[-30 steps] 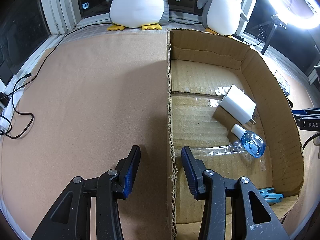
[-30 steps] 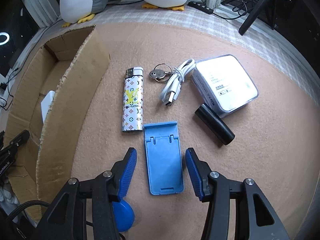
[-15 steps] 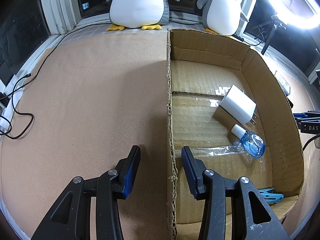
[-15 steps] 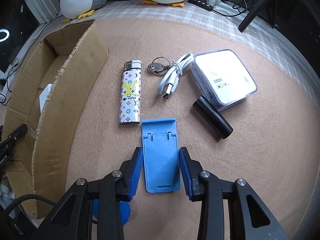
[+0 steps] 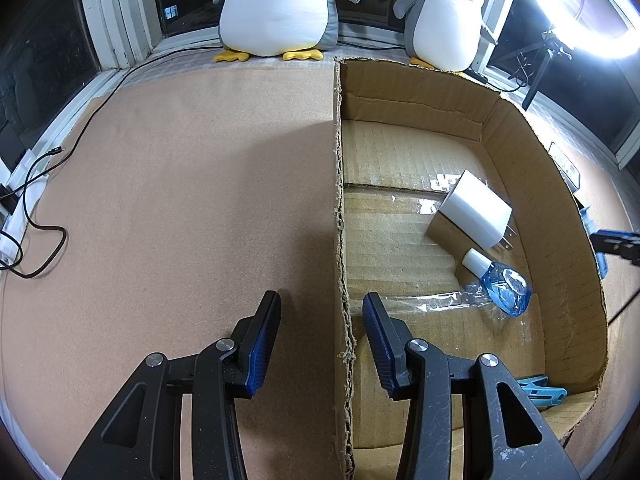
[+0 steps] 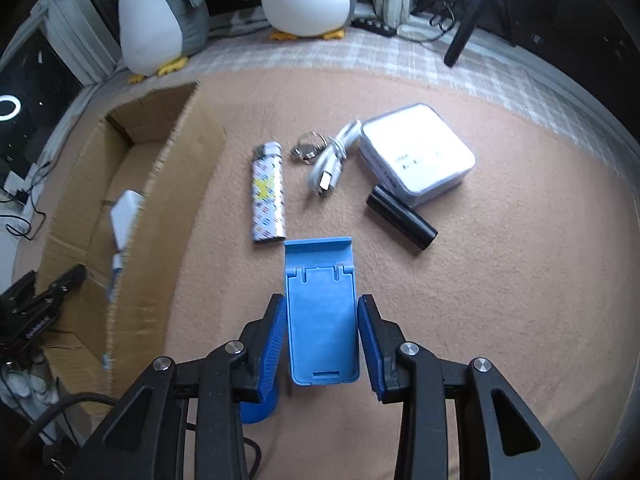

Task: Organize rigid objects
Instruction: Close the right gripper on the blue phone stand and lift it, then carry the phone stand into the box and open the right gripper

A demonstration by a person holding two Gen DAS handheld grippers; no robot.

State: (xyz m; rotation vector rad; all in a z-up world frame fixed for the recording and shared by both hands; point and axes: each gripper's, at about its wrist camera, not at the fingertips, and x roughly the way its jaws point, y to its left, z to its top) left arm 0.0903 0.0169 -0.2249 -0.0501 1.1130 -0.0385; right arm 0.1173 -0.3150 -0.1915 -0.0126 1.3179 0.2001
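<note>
Right claw (image 6: 322,332): closed on the blue stand (image 6: 320,312), a pad pressed to each long side
Stand: flat blue plastic piece pointing away from the camera, its far end near the lighter (image 6: 268,196); whether it is off the tabletop (image 6: 500,280) I cannot tell
Lighter: patterned white, lying flat just beyond the stand and to its left, beside the box wall
Keys (image 6: 306,148): small ring of keys past the lighter's top, touching the cable (image 6: 330,156)
Cable: white USB lead in a coil, its plug toward the camera, between the keys and the case (image 6: 418,154)
Case: square white case, right of the cable, flat on the tabletop
Tube (image 6: 402,216): short black cylinder lying just in front of the case
Left claw (image 5: 322,326): wide, holding nothing, one finger on each side of the box's left wall
Box (image 5: 560,216): open cardboard box on the tabletop, between the two claws
Charger (image 5: 474,210): white plug block inside the box, near the right wall, prongs toward the bottle (image 5: 500,282)
Bottle: small clear blue bottle with a white cap, just in front of the charger
Clip (image 5: 540,390): light blue piece in the box's near right corner, partly hidden by the left claw
Penguins (image 5: 280,4): two plush toys at the far edge, by the window
</note>
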